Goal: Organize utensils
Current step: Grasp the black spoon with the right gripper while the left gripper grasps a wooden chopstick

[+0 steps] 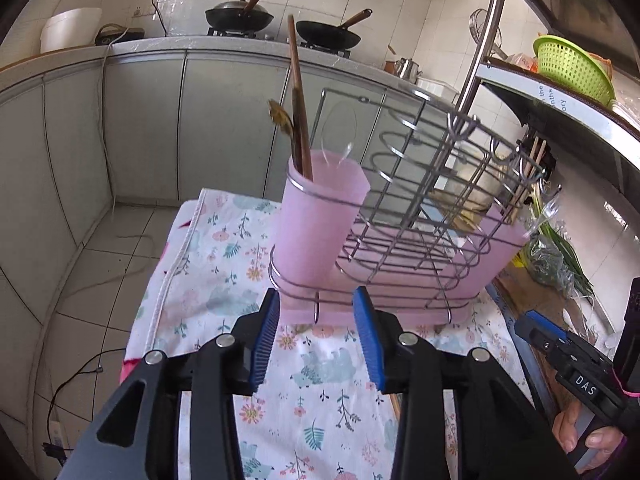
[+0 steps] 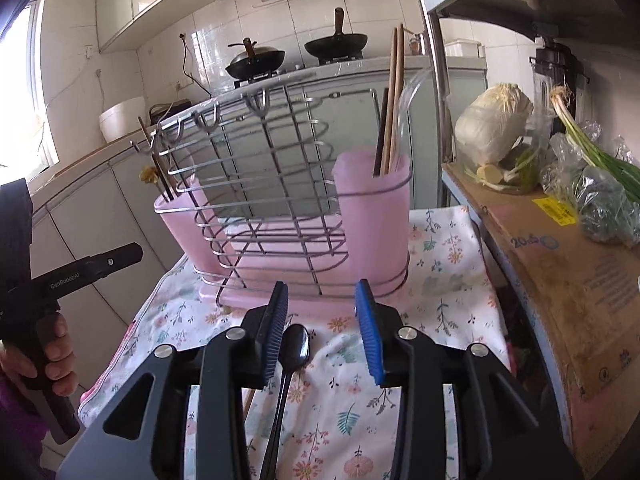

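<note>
A wire rack (image 1: 420,184) with a pink plastic liner stands on a floral cloth (image 1: 320,392). Its near pink cup (image 1: 320,224) holds brown chopsticks (image 1: 298,92). My left gripper (image 1: 317,300) hovers open just in front of that cup, nothing between its pads. In the right wrist view the rack (image 2: 280,184) shows its other cup (image 2: 374,216), with chopsticks (image 2: 394,100) and a clear spoon in it. My right gripper (image 2: 322,292) is open over the cloth; a black spoon (image 2: 296,346) lies on the cloth under it, close to the left pad.
A cardboard box (image 2: 560,264) at the right carries a cabbage (image 2: 494,124) and green onions (image 2: 592,148). A metal shelf pole (image 1: 480,52) rises behind the rack, with a green basket (image 1: 572,66) above. Two woks (image 1: 280,20) sit on the far counter. A hand holds the other gripper (image 2: 80,268).
</note>
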Available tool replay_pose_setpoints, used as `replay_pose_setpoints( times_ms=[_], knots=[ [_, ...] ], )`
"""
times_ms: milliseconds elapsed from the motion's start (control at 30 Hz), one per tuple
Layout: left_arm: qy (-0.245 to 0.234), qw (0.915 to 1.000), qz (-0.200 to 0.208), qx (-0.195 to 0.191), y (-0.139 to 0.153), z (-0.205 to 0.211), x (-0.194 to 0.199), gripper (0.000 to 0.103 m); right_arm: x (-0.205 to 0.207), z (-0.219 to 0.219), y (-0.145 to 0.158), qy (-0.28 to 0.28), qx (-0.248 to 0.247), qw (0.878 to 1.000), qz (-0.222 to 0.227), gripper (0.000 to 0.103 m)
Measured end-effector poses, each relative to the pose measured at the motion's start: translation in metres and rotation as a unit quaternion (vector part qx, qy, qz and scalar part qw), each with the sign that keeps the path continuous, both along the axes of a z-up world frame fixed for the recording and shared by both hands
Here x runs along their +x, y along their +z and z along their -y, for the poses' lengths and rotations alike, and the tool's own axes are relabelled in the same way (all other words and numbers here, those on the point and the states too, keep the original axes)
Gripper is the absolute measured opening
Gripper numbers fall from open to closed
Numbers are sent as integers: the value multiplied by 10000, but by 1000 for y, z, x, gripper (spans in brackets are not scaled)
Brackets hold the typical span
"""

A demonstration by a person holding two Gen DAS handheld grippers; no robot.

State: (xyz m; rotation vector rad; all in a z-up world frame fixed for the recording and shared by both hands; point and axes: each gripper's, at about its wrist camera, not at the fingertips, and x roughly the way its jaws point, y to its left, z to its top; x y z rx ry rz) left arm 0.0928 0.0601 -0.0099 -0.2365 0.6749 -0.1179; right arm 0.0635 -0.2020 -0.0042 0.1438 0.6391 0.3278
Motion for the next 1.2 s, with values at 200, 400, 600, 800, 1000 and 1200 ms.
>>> replay_pose_setpoints(
  times_ms=[200,400,600,800,1000,1200],
  knots=[
    [-298,9985,-448,-77,-29,11,-5,37,4,-1,-31,131,224,9966,-784,36],
    [-592,9946,-855,1,-52,21,-7,37,14,-7,-54,296,455,9860,-1575,36],
    [-757,9913,-1063,151,-59,28,-6,37,30,-17,-73,387,644,9729,-2187,35],
    [-807,9901,-1135,166,-61,31,-4,37,45,-35,-88,346,415,9671,-2486,35],
    [-823,9898,-1135,248,-61,34,0,37,51,-49,-97,260,194,9665,-2548,18],
    [-904,9877,-1230,336,-59,44,7,37,43,-38,-95,147,352,9687,-2451,9]
  ],
)
